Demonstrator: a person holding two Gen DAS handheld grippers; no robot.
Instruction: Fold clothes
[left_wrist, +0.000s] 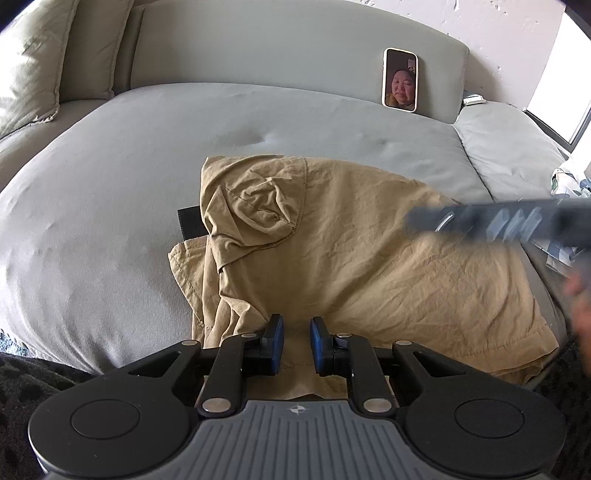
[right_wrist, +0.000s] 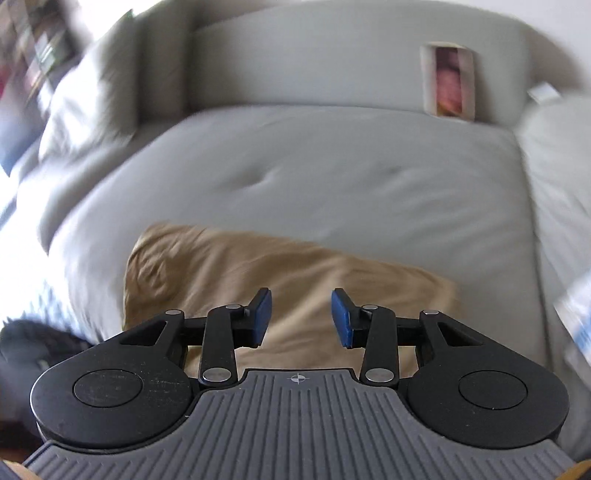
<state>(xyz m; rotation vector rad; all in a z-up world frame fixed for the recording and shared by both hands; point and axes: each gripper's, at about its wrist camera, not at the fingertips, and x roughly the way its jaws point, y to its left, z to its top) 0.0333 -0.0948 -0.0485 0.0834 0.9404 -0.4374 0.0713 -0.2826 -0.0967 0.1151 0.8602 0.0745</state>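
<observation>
Tan garment (left_wrist: 369, 251) at cushion (left_wrist: 110, 206) front edge; bare cushion behind.

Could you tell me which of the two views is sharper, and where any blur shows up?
The left wrist view is sharp on the tan garment and phone, with only the right gripper streaked at its right side; the right wrist view is smeared throughout by motion, the phone unreadable, daylight washing out its edges.

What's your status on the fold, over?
Left gripper open, low at the tan garment's near hem. Right gripper open, above it, blurred. Garment partly folded on sofa cushion. Nothing obstructing.
</observation>
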